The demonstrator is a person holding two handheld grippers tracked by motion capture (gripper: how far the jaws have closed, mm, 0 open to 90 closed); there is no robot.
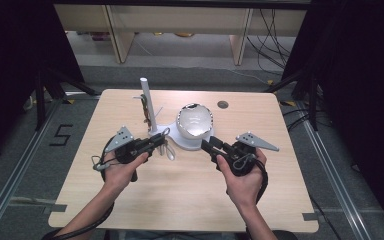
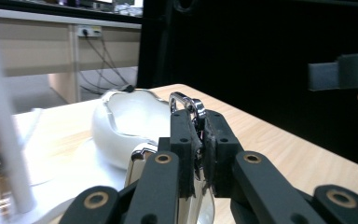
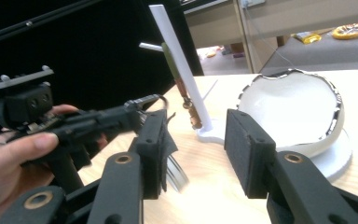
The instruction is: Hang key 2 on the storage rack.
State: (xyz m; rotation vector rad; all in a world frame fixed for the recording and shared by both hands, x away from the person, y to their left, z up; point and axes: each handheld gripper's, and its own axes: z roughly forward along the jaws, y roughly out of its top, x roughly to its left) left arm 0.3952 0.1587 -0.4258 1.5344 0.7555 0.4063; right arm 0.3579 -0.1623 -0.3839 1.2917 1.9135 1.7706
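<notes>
Metal clip (image 2: 186,105) mostly hidden between left gripper (image 2: 199,140) jaws. White post (image 2: 2,126) top cut off, blurred. Hanging items (image 1: 144,107) too small to identify.

Your left gripper (image 1: 156,141) has its jaws clamped together; your right gripper (image 1: 209,146) is spread, both angled inward.

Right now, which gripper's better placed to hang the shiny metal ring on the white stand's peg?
Left, probably. The left gripper is shut on the shiny metal ring and sits beside the white stand. The right gripper is open, holding nothing, near the white egg-shaped bowl.
</notes>
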